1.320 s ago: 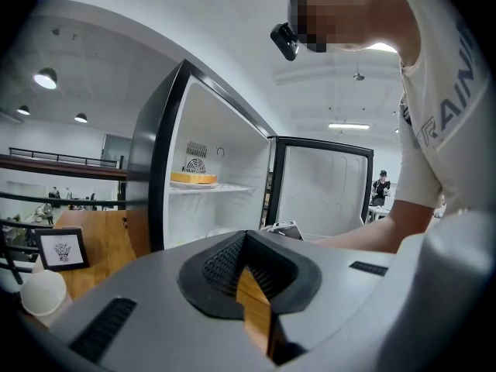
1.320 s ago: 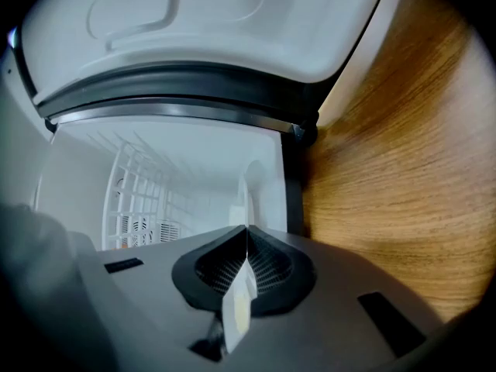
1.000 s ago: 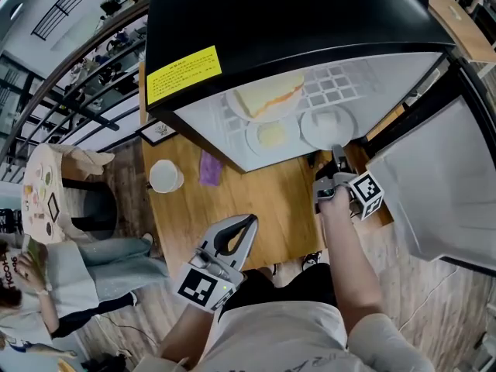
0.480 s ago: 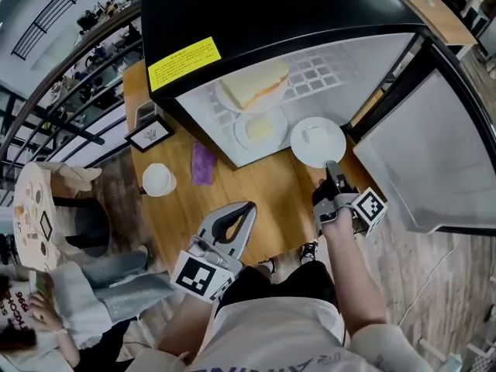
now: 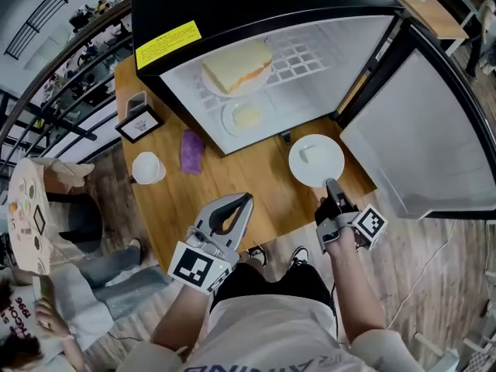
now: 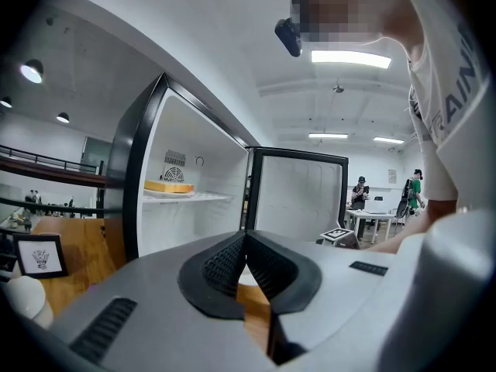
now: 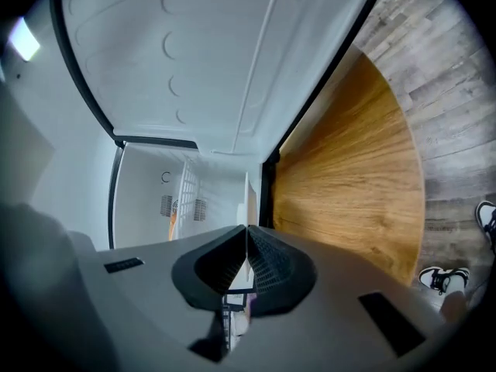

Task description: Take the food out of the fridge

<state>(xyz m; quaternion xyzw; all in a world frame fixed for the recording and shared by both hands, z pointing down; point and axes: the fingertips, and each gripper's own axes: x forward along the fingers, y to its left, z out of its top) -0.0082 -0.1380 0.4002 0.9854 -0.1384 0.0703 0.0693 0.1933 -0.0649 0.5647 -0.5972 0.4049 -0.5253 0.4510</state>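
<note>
Plate clear of the fridge, pinched at its rim by the right gripper; slip risk noted.

Head view: right gripper (image 5: 331, 186) is clamped on the near rim of a round, smooth white plate (image 5: 325, 169) that juts ahead of its tips over the wooden table (image 5: 260, 180); a small pale food piece (image 5: 308, 154) lies loose on it; glossy rim and thin pinch, so a tilt could likely slide the food off or drop the plate; left gripper (image 5: 245, 201) hangs to its left. Left gripper view: ribbed black pads meet, nothing between; beyond them a yellow slab (image 6: 169, 186) on the wire shelf (image 6: 203, 198) of the fridge (image 6: 128, 192). Right gripper view: plate edge-on, a thin white line between pressed pads; grainy wood to its right.
</note>
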